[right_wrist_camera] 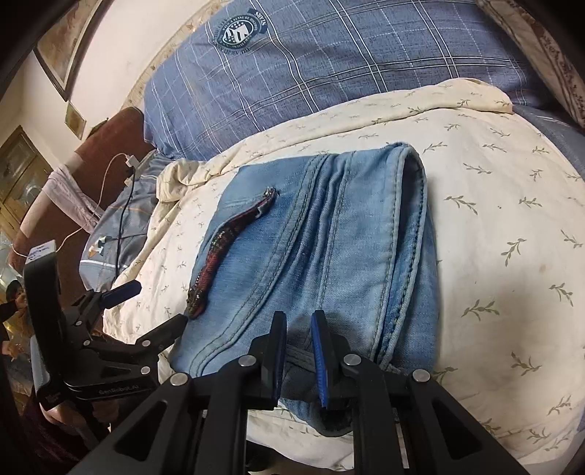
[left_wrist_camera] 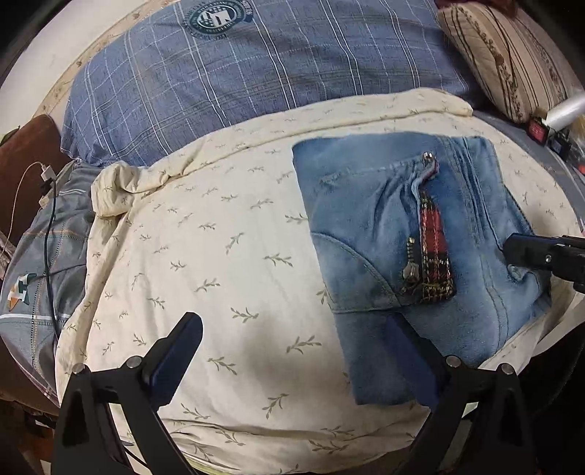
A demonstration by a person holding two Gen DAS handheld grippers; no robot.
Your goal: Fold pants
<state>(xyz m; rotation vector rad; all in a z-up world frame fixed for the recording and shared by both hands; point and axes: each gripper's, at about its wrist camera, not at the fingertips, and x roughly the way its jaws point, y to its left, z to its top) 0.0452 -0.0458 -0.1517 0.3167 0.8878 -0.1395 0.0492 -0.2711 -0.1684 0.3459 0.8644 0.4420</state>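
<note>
one pair of denim pants (left_wrist_camera: 413, 234), already folded into a compact block, sits on the cream bed cover (left_wrist_camera: 219, 255). right tongs (right_wrist_camera: 298, 347) are nearly closed, apparently pinching the near edge to flatten it. left tongs (left_wrist_camera: 292, 350) gape open, empty, just clear of the corner.

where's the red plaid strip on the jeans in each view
Left wrist view: red plaid strip lies right of centre, running down the middle of the folded jeans.
Right wrist view: it lies left of centre, slanting along the jeans' left part.
Shared landmark: the round emblem on the blue plaid pillow, top of both.
</note>
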